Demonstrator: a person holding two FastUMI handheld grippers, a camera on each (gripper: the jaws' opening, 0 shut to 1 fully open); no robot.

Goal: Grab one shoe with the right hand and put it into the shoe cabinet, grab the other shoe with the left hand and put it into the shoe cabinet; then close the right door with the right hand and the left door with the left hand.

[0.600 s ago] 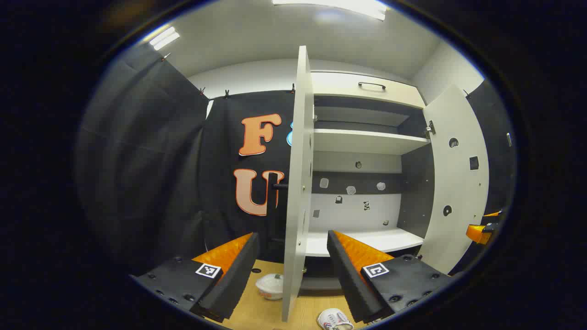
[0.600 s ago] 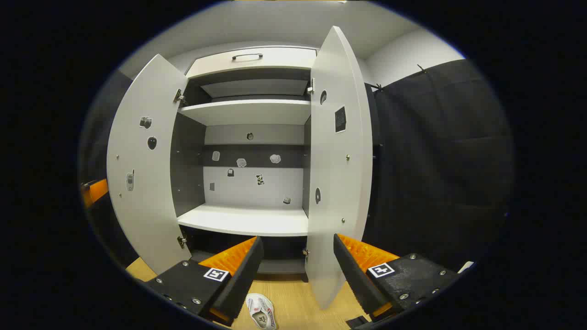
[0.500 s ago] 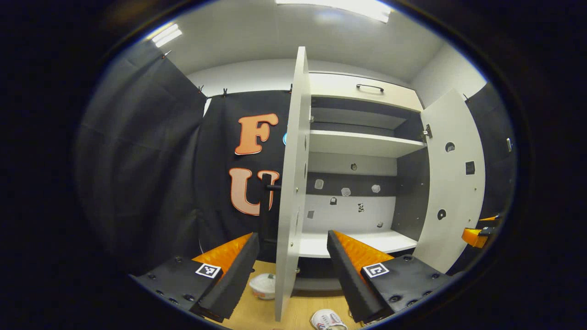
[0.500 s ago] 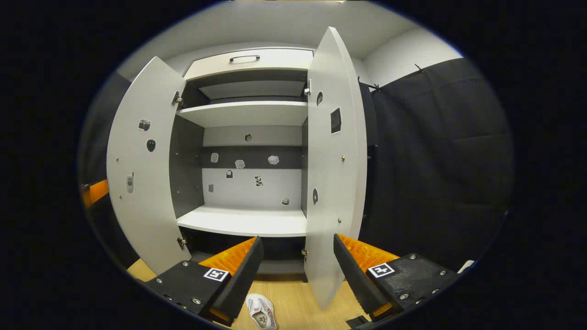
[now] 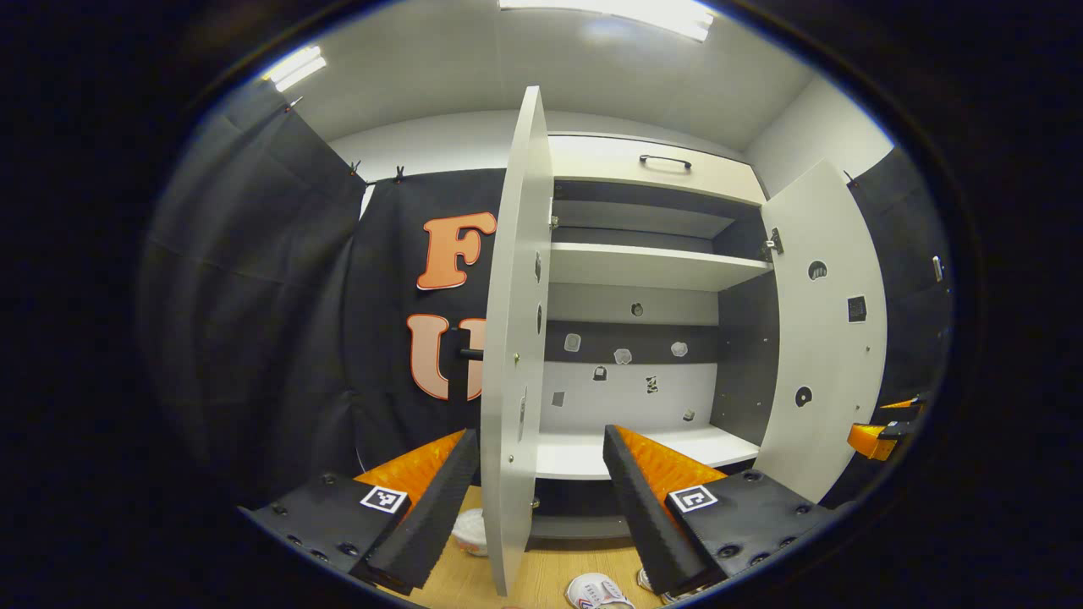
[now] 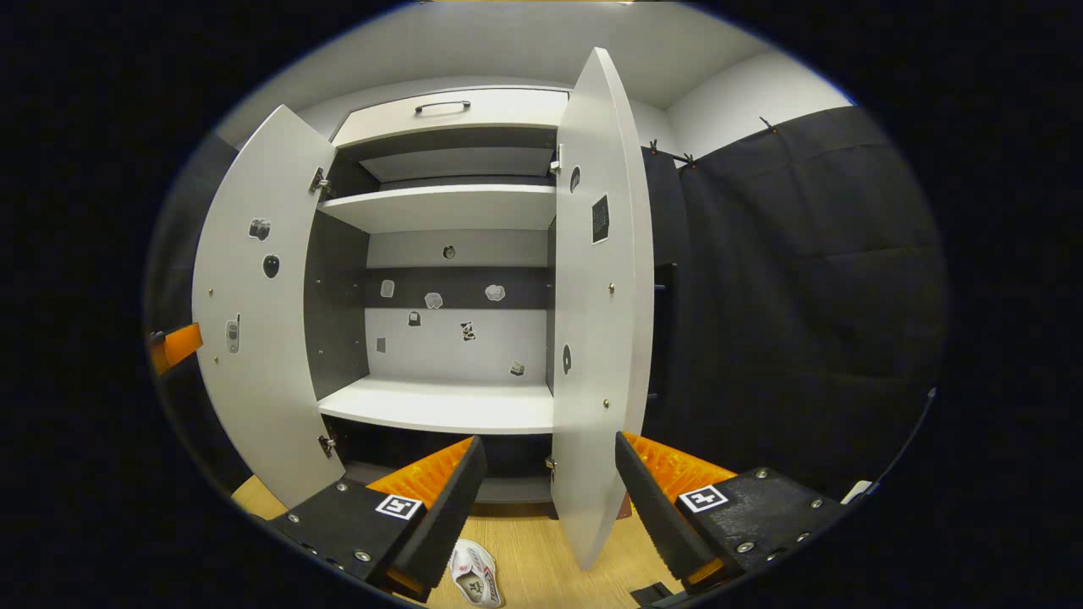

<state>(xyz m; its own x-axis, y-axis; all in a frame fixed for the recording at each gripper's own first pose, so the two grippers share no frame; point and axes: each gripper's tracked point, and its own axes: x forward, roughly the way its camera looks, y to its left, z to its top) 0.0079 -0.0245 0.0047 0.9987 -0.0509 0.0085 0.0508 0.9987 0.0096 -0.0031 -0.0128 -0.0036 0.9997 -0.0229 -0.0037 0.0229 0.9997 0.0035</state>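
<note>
While both shoes lie on the wooden floor [image 6: 541,562] in front of the cabinet [image 6: 440,254], nothing has been put away, so the step in hand is judged to be the first one: a shoe is to be grabbed by the right claw [image 6: 546,499]. That claw is released, its fingers spread wide with nothing between them, and it is held well above the floor, facing the open cabinet. One white shoe [image 6: 474,575] is seen low in the right gripper view, below the claw's left finger and near the foot of the right door [image 6: 596,338]. The left claw [image 5: 537,495] is also released and holds nothing; in its view a shoe [image 5: 596,590] lies on the floor past the left door [image 5: 508,355], with part of the second just beside it, behind the finger. A white bowl-like thing [image 5: 468,531] sits on the floor on the other side of that door.

For a clean grab, the right claw should be tilted down and lowered over the shoe, lined up across its narrow width, and clenched on the sides rather than toe to heel. The door's lower edge hangs close by and should be avoided. The lower shelf [image 6: 440,406] looks bare and is probably the easiest landing place. Both doors stand open, so access is free.
</note>
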